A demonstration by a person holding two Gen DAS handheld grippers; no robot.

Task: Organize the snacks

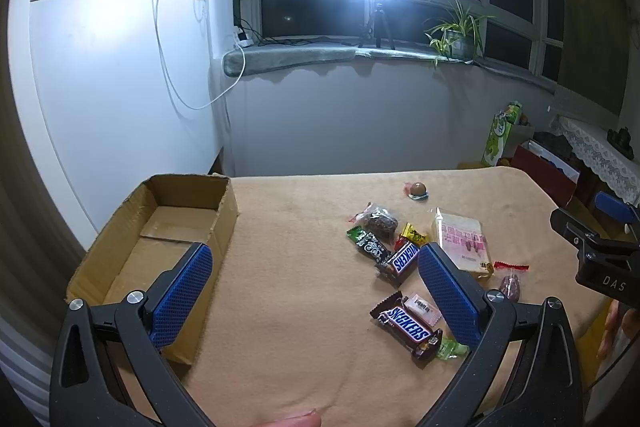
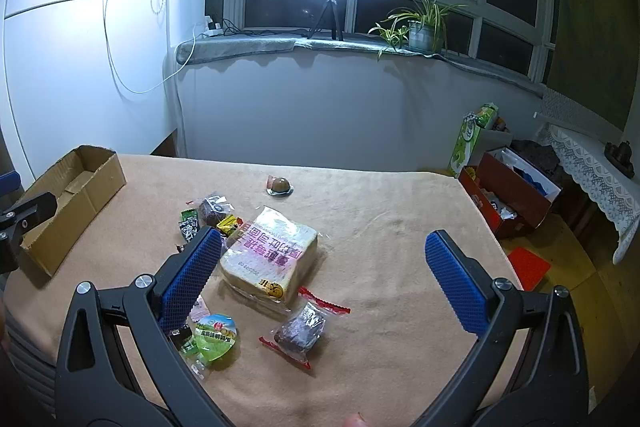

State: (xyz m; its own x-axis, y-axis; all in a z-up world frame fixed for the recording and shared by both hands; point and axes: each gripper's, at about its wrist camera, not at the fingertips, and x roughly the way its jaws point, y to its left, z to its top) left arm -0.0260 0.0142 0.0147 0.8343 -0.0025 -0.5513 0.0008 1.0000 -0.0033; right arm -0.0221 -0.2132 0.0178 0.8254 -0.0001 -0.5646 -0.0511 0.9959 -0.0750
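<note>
Both the left gripper and right gripper are spread wide, holding nothing above the snacks.

The left gripper is held low and level, its two blue-padded fingers spread wide apart with nothing between them, one reaching toward 11 o'clock and the other toward 1 o'clock. A fingertip of the holding hand shows at 6 o'clock. The right gripper is posed the same way, jaws wide and empty, pads facing each other. In the left view, the right gripper's black body sits at 3 o'clock; in the right view, the left one's sits at 9 o'clock.
</note>
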